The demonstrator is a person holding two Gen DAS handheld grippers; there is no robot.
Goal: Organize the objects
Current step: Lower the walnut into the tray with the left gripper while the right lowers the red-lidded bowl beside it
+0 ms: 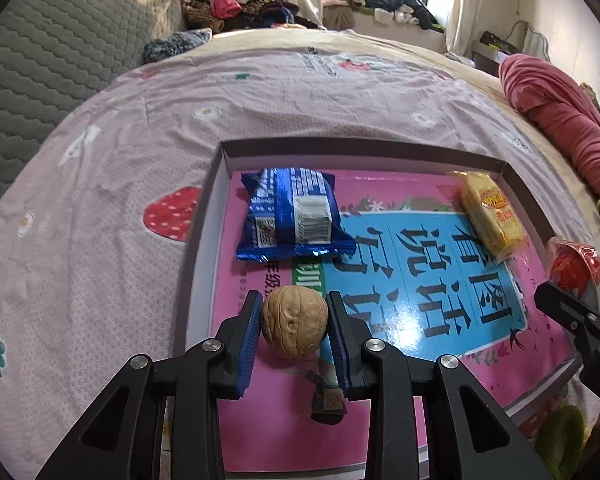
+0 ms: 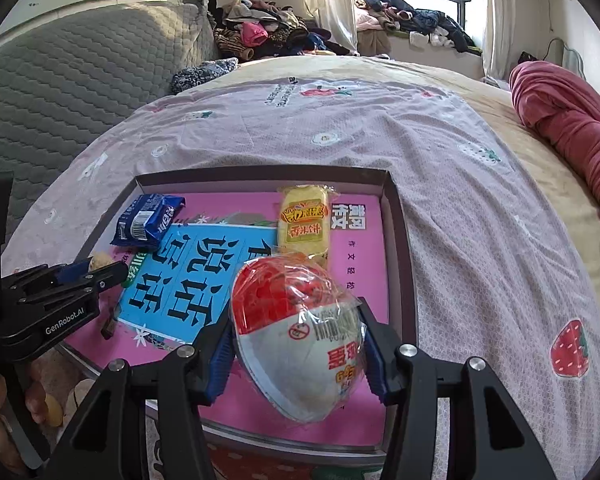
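Note:
My left gripper (image 1: 294,320) is shut on a tan walnut (image 1: 295,322) and holds it above the near left part of a shallow grey box (image 1: 340,145) lined with a pink and blue book. My right gripper (image 2: 298,344) is shut on a red and white egg-shaped snack in clear wrap (image 2: 296,332), above the box's near right part (image 2: 400,240). In the box lie a blue biscuit packet (image 1: 292,216) (image 2: 146,220) at the far left and a yellow snack bar (image 1: 492,212) (image 2: 304,220) at the far right. The walnut (image 2: 100,260) and left gripper (image 2: 92,272) show in the right wrist view.
The box sits on a pink strawberry-print sheet (image 1: 120,200) over a bed. A grey quilted headboard (image 1: 60,40) is at left, piled clothes (image 1: 228,0) at the back, a rolled red blanket (image 1: 560,120) at right. A small dark object (image 1: 328,404) lies in the box under my left gripper.

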